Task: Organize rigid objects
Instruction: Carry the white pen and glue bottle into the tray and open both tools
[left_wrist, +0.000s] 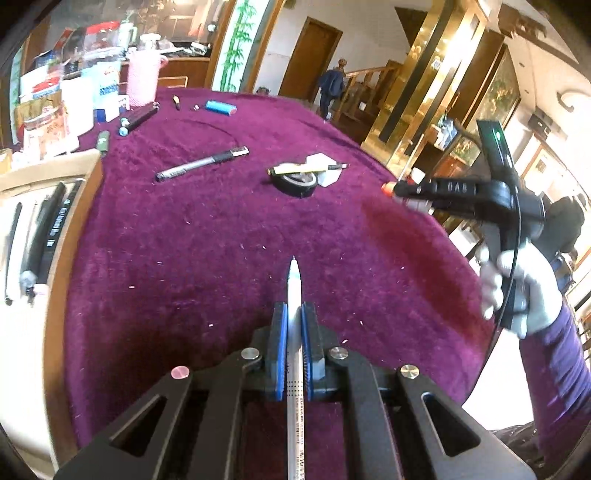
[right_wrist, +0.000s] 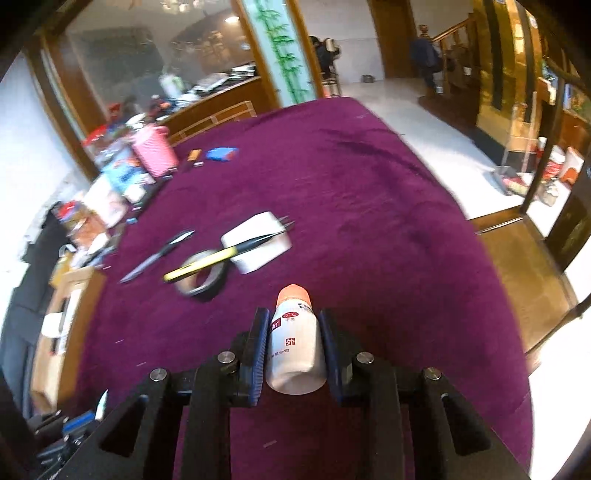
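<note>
My left gripper (left_wrist: 293, 310) is shut on a white pen (left_wrist: 294, 288) whose tip points forward over the purple tablecloth (left_wrist: 221, 240). A small white bottle (right_wrist: 293, 343) with an orange cap sits between the pads of my right gripper (right_wrist: 293, 314), lifted off the cloth. In the left wrist view the right gripper (left_wrist: 397, 191) reaches in from the right in a white-gloved hand (left_wrist: 524, 288), and the bottle's orange cap (left_wrist: 387, 187) shows at its tip.
A tape roll (left_wrist: 297, 181) lies mid-table with a yellow-black pen (left_wrist: 306, 169) across it and a white box (left_wrist: 325, 166) behind. A silver marker (left_wrist: 201, 164) lies to the left. A cardboard box (left_wrist: 77, 206) with pens stands at the left edge. A pink basket (left_wrist: 142, 77) and clutter stand far left.
</note>
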